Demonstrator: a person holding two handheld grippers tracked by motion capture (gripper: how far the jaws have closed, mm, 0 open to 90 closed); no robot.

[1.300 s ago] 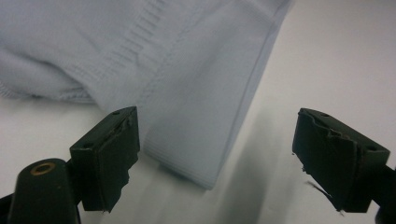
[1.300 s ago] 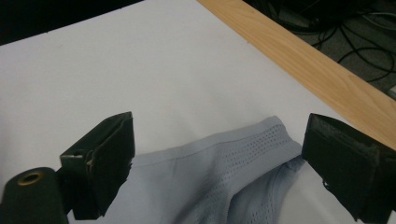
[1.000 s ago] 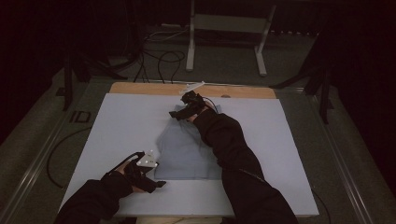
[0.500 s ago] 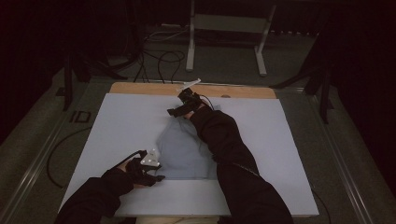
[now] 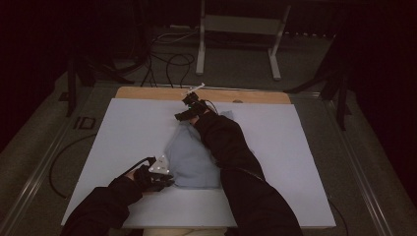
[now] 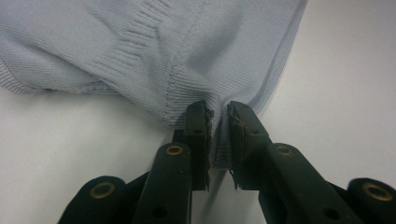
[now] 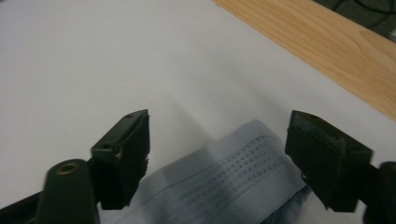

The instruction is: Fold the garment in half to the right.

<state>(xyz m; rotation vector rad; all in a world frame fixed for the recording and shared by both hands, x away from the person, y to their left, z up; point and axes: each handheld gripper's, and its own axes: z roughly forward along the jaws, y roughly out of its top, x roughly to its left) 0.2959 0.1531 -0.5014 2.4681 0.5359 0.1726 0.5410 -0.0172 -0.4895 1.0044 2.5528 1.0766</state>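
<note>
Two grippers work a pale blue knit garment (image 5: 189,157) on the white counter (image 5: 123,128): left gripper (image 6: 218,128) pinches its near hem; right gripper (image 7: 217,154), jaws closing but wide, straddles the far cuff.

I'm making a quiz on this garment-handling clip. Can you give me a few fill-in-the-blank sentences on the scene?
1. The left gripper is shut on the edge of the light blue ____.
2. The right gripper has its fingers ____ over a ribbed band.
3. The sweater lies on a ____ sheet.

Missing words: sweater; open; white
</note>
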